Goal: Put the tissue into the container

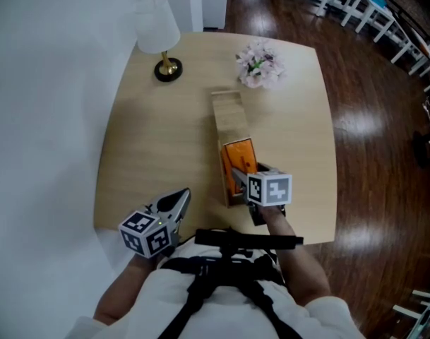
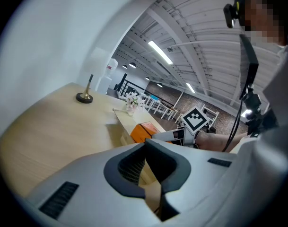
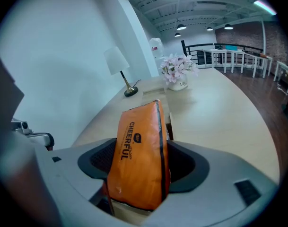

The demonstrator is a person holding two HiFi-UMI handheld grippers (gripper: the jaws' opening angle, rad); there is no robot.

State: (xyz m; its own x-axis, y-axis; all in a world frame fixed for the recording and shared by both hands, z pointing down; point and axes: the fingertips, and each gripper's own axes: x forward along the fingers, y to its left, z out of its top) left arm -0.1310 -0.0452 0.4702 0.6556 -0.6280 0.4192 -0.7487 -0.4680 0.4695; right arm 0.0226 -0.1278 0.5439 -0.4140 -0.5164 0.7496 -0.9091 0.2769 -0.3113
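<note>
An orange tissue pack [image 1: 239, 157] stands on end over the near end of a long wooden container [image 1: 227, 115] in the middle of the table. My right gripper [image 1: 241, 175] is shut on the pack. In the right gripper view the pack [image 3: 139, 160] fills the gap between the jaws of my right gripper [image 3: 142, 151], and the container's rim [image 3: 163, 109] shows just behind it. My left gripper [image 1: 178, 200] hovers at the table's near left edge, away from the container, shut with nothing in it. From my left gripper [image 2: 146, 148] the pack [image 2: 143, 131] shows to the right.
A white table lamp [image 1: 158, 37] stands at the far left corner and a small pot of pink flowers [image 1: 259, 63] at the far right. The light wooden table [image 1: 151, 140] ends in a white wall on the left and dark wood floor on the right.
</note>
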